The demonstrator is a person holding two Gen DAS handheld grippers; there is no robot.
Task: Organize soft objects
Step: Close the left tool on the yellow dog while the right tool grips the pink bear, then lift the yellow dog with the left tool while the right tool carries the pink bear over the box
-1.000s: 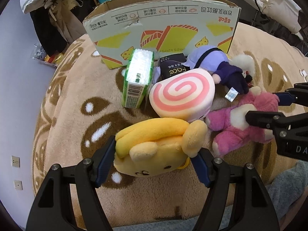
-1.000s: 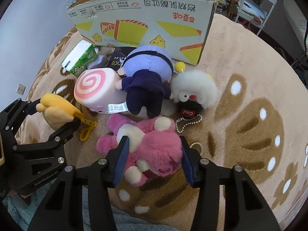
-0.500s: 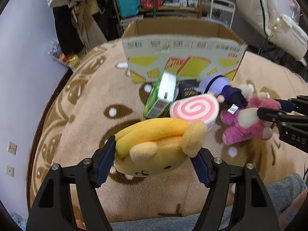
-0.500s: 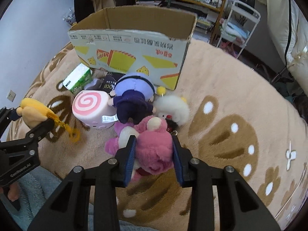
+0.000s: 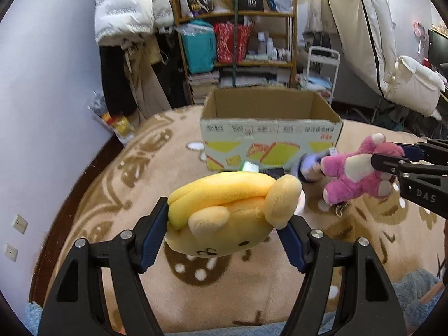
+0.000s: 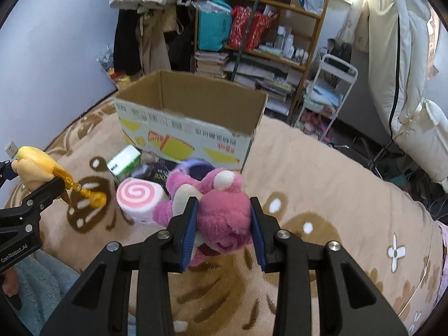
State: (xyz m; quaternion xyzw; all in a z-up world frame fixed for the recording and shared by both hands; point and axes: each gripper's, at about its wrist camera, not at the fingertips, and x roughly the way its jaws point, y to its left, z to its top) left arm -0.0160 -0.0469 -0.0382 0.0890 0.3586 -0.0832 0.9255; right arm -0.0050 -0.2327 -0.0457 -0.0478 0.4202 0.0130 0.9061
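My left fingers [image 5: 224, 232] clench a yellow plush [image 5: 232, 212]; my right fingers [image 6: 222, 228] clench a pink plush bear [image 6: 221, 218] before the cardboard box [image 6: 187, 128].

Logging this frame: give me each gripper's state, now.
Left gripper: closed on the yellow plush.
Right gripper: closed on the pink plush bear.

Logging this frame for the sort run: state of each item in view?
Left gripper: shut on yellow dog plush, lifted off rug.
Right gripper: shut on pink bear plush, lifted.
Printed cardboard box: open-topped, upright; contents not visible.
Pink swirl roll cushion: lying on rug.
Green carton: on rug by box.
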